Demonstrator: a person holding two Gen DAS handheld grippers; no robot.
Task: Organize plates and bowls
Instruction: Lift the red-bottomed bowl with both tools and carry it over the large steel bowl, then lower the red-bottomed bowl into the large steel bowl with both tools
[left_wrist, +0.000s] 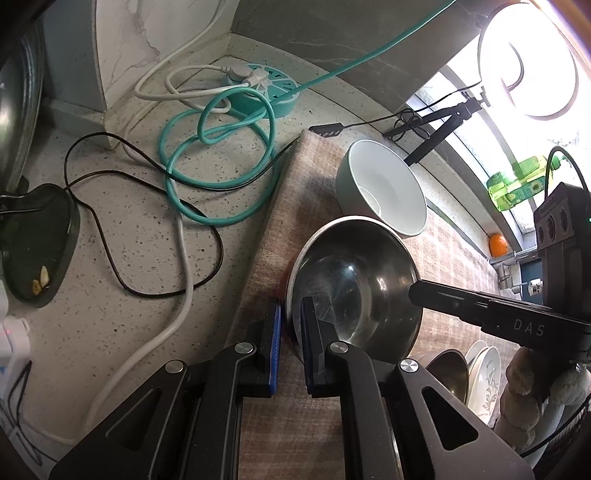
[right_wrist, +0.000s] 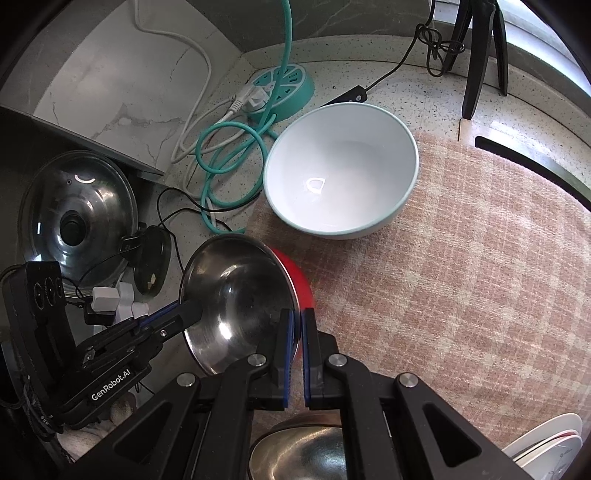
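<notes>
- Two claws, left claw (left_wrist: 291, 321) and right claw (right_wrist: 297, 325), each clamp the steel bowl's (right_wrist: 236, 295) rim.
- One white bowl (right_wrist: 341, 170) sits beside it.
- A second steel bowl (right_wrist: 299, 454) lies nearer.

Beyond the pink plaid cloth (right_wrist: 480, 277), on the speckled counter (left_wrist: 122, 258): a round teal power strip (left_wrist: 273, 88) with a white plug (right_wrist: 255, 99), looped teal cable (left_wrist: 218, 162), thin black wire (left_wrist: 147, 236), and a glass pot lid (right_wrist: 77, 214).
</notes>
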